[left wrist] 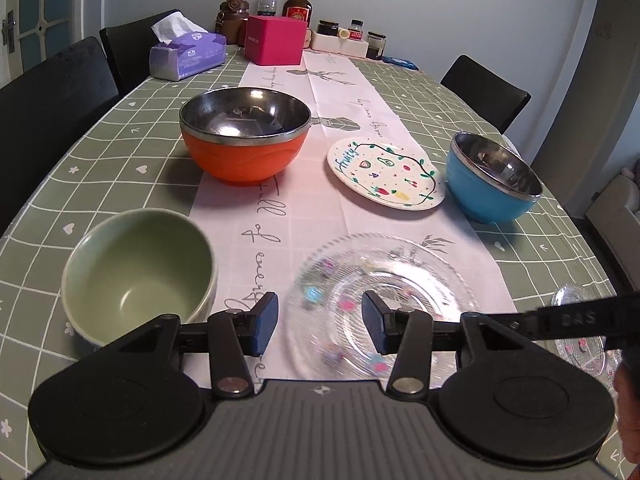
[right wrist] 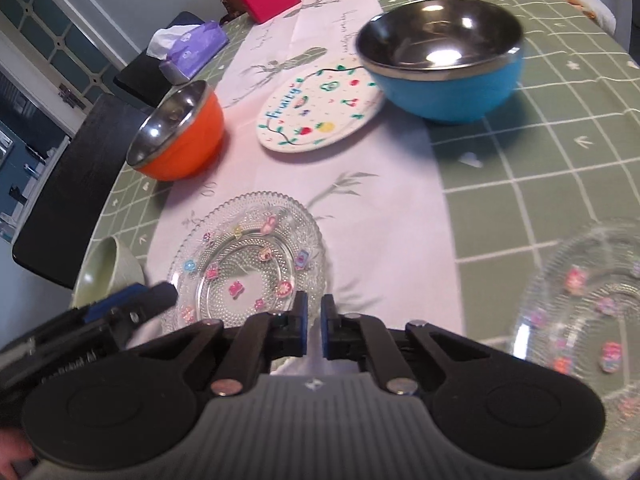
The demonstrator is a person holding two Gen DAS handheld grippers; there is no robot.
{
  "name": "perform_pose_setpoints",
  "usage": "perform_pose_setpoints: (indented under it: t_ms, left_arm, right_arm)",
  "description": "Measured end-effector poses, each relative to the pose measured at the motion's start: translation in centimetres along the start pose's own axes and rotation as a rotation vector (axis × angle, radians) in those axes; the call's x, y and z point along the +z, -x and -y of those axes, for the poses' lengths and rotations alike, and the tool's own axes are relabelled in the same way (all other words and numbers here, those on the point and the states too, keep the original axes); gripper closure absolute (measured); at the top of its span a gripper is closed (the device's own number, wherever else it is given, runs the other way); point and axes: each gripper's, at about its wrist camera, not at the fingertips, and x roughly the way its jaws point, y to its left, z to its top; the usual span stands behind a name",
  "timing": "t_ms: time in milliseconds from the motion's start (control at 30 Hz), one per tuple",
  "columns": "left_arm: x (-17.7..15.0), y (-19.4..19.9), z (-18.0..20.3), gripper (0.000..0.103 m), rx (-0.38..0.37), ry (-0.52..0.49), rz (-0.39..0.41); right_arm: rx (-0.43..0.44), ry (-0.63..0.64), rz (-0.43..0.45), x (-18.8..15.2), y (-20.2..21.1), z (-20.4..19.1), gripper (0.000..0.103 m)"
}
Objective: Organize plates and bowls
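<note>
The left gripper (left wrist: 319, 322) hung with its jaws apart over the near rim of a clear glass plate (left wrist: 384, 300), touching nothing, a green bowl (left wrist: 138, 276) at its nine o'clock. The right gripper (right wrist: 314, 326) was clenched with nothing between its pads, just at the six o'clock edge of that glass plate, with a second glass plate (right wrist: 584, 304) at its three o'clock. Farther up the table, the fruit-patterned plate (left wrist: 386, 174) lay between an orange bowl (left wrist: 245, 136) at ten o'clock and a blue bowl (left wrist: 494, 178) at two o'clock.
</note>
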Motion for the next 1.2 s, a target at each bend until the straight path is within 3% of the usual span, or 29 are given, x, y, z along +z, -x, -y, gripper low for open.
perform_pose_setpoints:
  t_ms: [167,333,400,433,500,633,833,967,1200]
  left_arm:
    - [-0.3,-0.7,-0.1,0.046,-0.021,0.021,-0.013]
    - [-0.6,-1.9,-0.9,0.046,-0.064,0.092,-0.049]
    - [-0.7,-2.5,-1.4,0.048,-0.078,0.129,-0.07]
    - [-0.7,-2.5,-1.5,0.05,-0.083,0.136,-0.062]
    - [-0.7,-2.7,-1.3,0.052,-0.082,0.13,-0.059]
    - [-0.6,-2.6,-1.2,0.066,-0.059,0.12,-0.069]
    - [-0.9,-2.3,-1.7,0.076,-0.113,0.159,-0.133]
    - [-0.8,-2.5,-1.9,0.085,-0.127,0.176,-0.129]
    - [-0.8,-2.5,-1.7,0.087,-0.124,0.173,-0.12]
  right_arm:
    - [-0.018,0.016,0.014,-0.2,1.1,1.4,0.1]
    - [-0.008,-0.023,0.012,-0.1,0.9,2.0,0.091]
    - [-0.005,-0.037,0.014,-0.2,0.9,2.2,0.079]
    - [-0.003,-0.04,0.015,-0.2,0.9,2.2,0.078]
    - [-0.001,-0.043,0.014,-0.2,0.9,2.3,0.078]
    - [0.011,-0.048,0.018,-0.3,0.9,2.3,0.078]
    - [0.028,-0.05,0.017,-0.3,0.7,2.2,0.078]
    - [0.04,-0.059,0.01,-0.4,0.3,2.3,0.086]
    - [0.075,-0.119,0.009,-0.4,0.0,3.1,0.093]
